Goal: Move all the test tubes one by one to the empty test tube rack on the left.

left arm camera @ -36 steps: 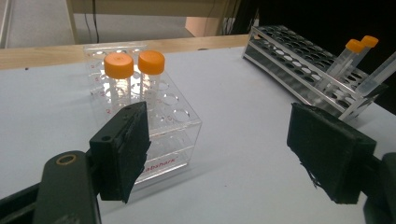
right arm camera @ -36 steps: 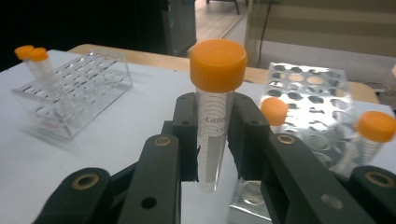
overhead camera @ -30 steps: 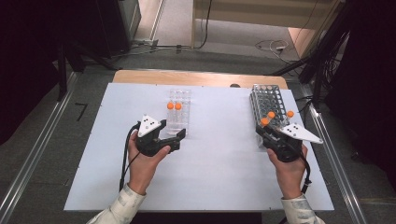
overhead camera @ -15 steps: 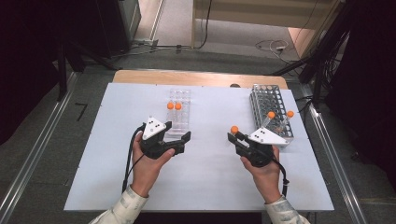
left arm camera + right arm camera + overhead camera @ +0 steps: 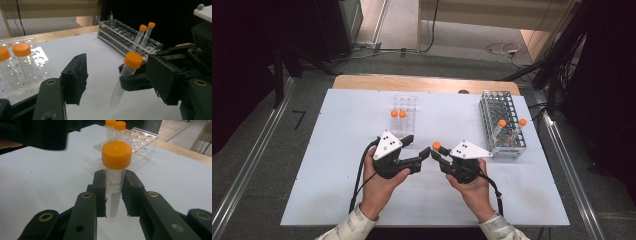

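Orange-capped tube [image 5: 114,180] sits clamped in our right gripper [image 5: 437,151] mid-handover; next, our wide-open left gripper [image 5: 421,155] must close on it.

On the worktop [image 5: 337,130], the clear tube rack [image 5: 404,117] stands at 12 o'clock from the left tongs [image 5: 414,152], with two capped tubes [image 5: 398,119] in it. The wire tube rack [image 5: 502,120] sits at 2 o'clock from the right tongs [image 5: 436,151], with two tubes [image 5: 509,129] leaning in its near end. Between the racks the two tongs face each other, a capped tube [image 5: 436,146] in the right pair.
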{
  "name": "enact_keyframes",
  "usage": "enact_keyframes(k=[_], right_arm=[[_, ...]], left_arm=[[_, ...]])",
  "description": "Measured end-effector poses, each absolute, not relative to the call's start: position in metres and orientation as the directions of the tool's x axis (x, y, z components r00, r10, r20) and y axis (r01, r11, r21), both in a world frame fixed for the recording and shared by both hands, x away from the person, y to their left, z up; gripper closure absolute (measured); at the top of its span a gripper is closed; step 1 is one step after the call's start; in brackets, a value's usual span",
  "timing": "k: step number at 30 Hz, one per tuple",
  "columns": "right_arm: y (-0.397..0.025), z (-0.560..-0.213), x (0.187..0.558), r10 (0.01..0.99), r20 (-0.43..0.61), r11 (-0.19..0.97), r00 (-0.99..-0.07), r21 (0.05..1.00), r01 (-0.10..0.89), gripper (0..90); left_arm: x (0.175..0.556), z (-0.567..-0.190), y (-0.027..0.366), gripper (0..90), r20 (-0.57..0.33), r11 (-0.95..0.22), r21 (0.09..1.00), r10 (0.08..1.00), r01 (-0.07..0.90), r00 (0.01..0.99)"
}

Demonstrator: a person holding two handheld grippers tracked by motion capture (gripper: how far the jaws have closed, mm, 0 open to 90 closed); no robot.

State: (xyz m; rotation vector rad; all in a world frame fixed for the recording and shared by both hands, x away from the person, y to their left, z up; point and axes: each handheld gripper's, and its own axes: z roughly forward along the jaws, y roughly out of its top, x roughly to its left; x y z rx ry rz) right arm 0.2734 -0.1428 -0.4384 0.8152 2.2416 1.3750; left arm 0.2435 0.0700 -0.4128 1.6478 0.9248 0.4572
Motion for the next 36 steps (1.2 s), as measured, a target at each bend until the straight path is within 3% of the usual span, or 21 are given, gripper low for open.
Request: enact_keyframes(k=[22,36], right_arm=[[-0.122,-0.439,0.266,0.608,-0.016,0.367,-0.794,0.892,0.263,71.7],[-0.123,-0.44,0.266,0.607,-0.003,0.358,-0.794,0.894,0.27,67.2]], left_arm=[[0.244,-0.421,0.062,67.1,-0.113,-0.131,0.938,0.759,0.321,0.641],[0.246,-0.422,0.065,70.0,-0.122,-0.116,0.941,0.759,0.317,0.639]])
